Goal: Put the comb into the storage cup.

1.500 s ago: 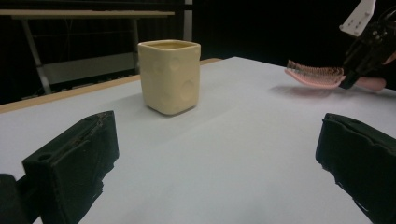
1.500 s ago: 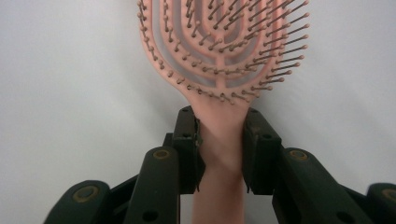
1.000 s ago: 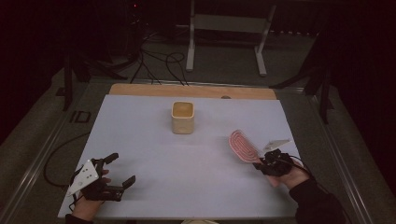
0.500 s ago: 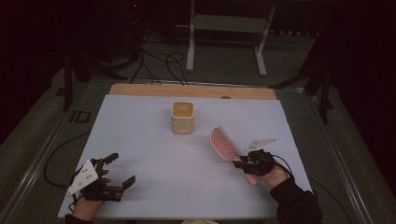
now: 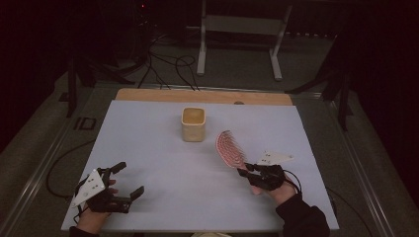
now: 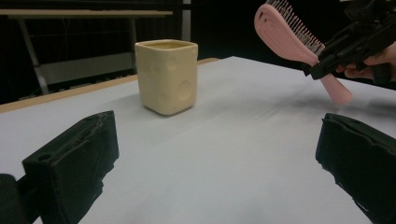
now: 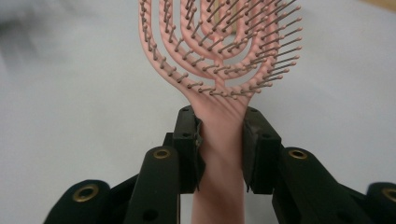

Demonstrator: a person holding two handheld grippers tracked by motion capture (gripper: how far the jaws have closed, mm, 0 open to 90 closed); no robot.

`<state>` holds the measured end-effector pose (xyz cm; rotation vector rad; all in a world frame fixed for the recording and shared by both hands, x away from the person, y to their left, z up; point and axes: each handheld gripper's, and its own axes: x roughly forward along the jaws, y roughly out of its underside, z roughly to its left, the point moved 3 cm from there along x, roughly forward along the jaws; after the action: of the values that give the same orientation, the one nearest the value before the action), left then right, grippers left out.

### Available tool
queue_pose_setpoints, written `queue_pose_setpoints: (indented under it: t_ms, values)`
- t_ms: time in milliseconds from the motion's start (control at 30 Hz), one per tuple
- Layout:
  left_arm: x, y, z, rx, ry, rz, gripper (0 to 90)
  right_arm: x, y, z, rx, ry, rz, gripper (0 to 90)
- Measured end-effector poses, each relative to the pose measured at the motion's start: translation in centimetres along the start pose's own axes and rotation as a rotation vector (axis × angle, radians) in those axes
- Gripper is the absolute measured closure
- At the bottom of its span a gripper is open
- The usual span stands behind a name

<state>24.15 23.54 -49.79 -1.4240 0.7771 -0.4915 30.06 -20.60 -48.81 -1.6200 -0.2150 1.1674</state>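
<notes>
- High view: a cream cup (image 5: 193,124) stands upright on the white table (image 5: 148,148), toward its far middle.
- Right of the cup and nearer the person, the right gripper (image 5: 248,171) clamps the handle of a pink hairbrush (image 5: 230,148), lifted off the table, head tilted toward the cup but clear of it.
- Right gripper view: both pads press the brush's neck just below the bristled head (image 7: 219,42); jaws narrow, closed on the handle.
- Left gripper (image 5: 126,178) rests at the near left corner, well apart from the cup, jaws spread wide, nothing between them.
- Left gripper view: the cup sits ahead, the brush up at the right.
</notes>
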Motion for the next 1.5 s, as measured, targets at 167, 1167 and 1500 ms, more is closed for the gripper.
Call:
queue_pose_setpoints:
  t_ms: [167,1167,1500]
  values:
    - [0.1,0.1,0.0,-0.005,0.003,0.002,0.6,-0.4,0.1,0.3,0.017,-0.006,-0.044,70.4]
    - [1.5,-1.5,-0.6,-0.070,-0.023,0.042,0.6,-1.5,0.3,-0.1,0.071,0.193,-0.224,70.5]
    - [2.9,-4.2,-1.0,-0.071,-0.013,0.070,0.6,-1.9,0.2,-0.2,0.083,0.197,-0.234,70.5]
